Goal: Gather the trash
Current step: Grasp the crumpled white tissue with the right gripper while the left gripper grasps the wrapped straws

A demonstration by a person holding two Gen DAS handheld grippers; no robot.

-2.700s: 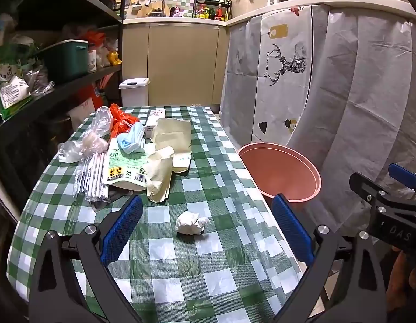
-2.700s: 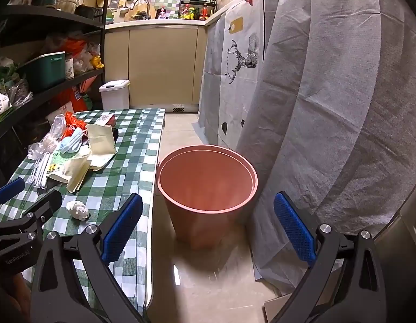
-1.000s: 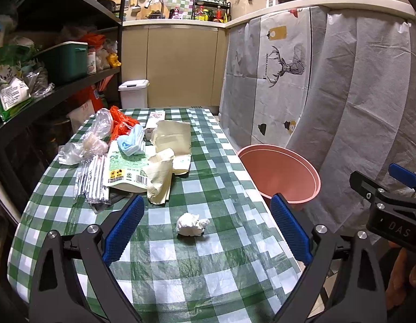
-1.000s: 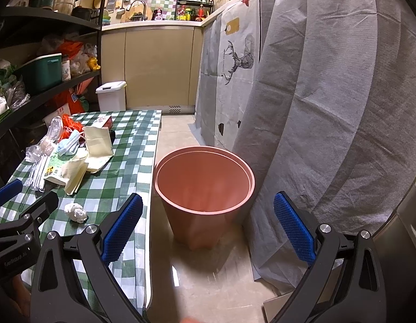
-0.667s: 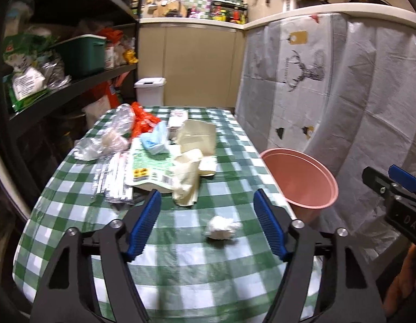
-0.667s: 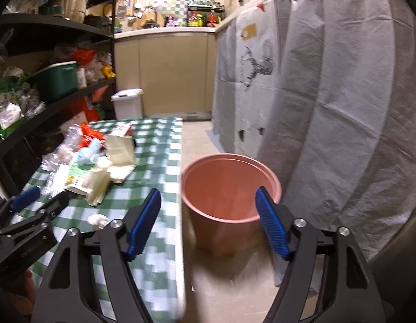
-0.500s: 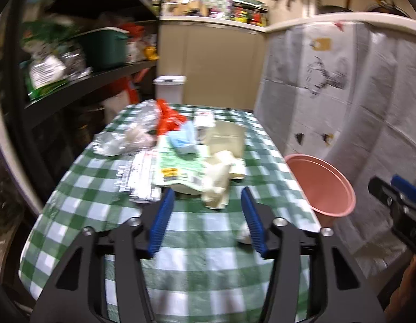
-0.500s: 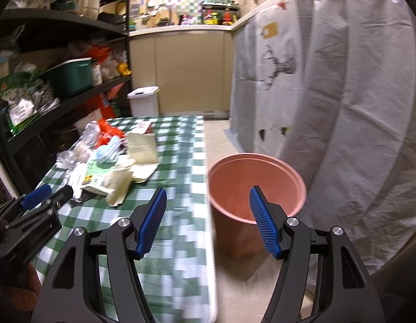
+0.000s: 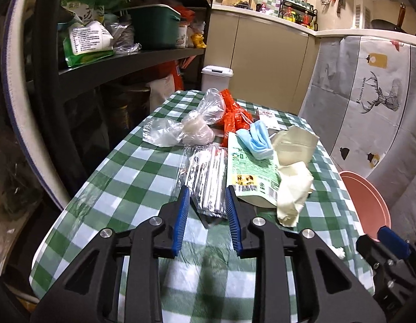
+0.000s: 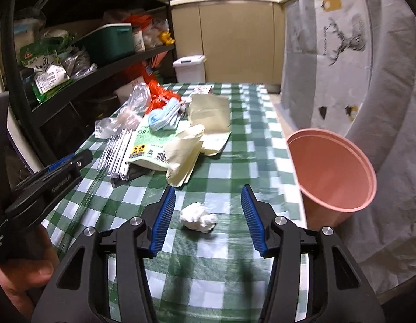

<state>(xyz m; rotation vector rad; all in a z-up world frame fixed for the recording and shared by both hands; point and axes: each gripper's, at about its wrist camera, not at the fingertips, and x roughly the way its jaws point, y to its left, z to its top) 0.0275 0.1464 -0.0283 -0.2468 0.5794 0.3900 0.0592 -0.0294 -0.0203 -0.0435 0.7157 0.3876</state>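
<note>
Left wrist | deer curtain (image 9: 380,99): "FASHION HOME" | small card (image 9: 267,117): "1928"

The left gripper (image 9: 206,210) has been closing its jaws. A clear packet of straws (image 9: 208,177) lies between them on the checked tabletop (image 9: 127,177).

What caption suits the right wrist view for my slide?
Right gripper, jaws closing, frames a tissue wad on the checked table beside the pink bin.
</note>
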